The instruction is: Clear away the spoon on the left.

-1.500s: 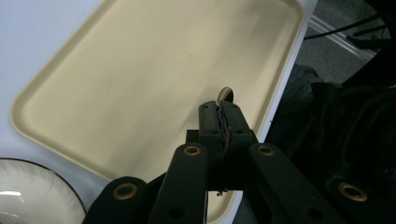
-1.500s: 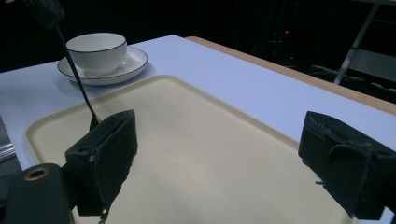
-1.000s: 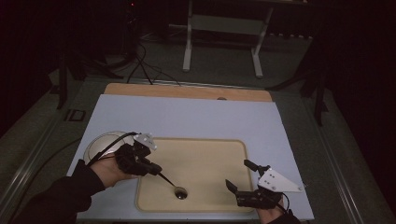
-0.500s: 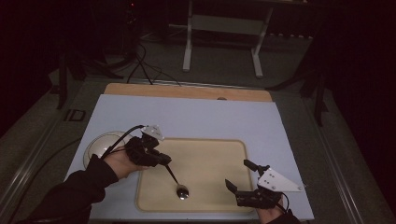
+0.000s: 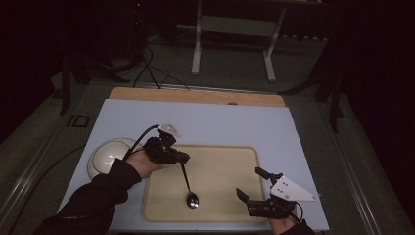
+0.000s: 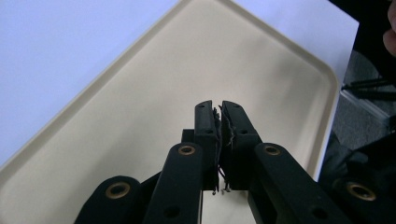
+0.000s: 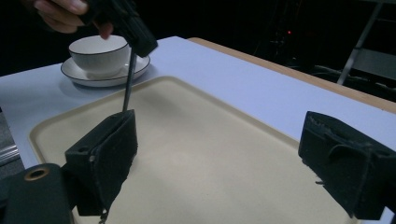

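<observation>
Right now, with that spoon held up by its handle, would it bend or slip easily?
The spoon looks like metal with a thin straight handle, so probably stiff. Its glossy surface may be slippery, and the left gripper pinches only the handle's tip, so it might swing. Its bowl seems to touch the tray.

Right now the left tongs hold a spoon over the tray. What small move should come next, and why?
Probably carry the spoon left toward the cup on its saucer. The left tongs are shut on its handle, the bowl end hangs down just above the tray, and the right tongs wait open, holding nothing.
</observation>
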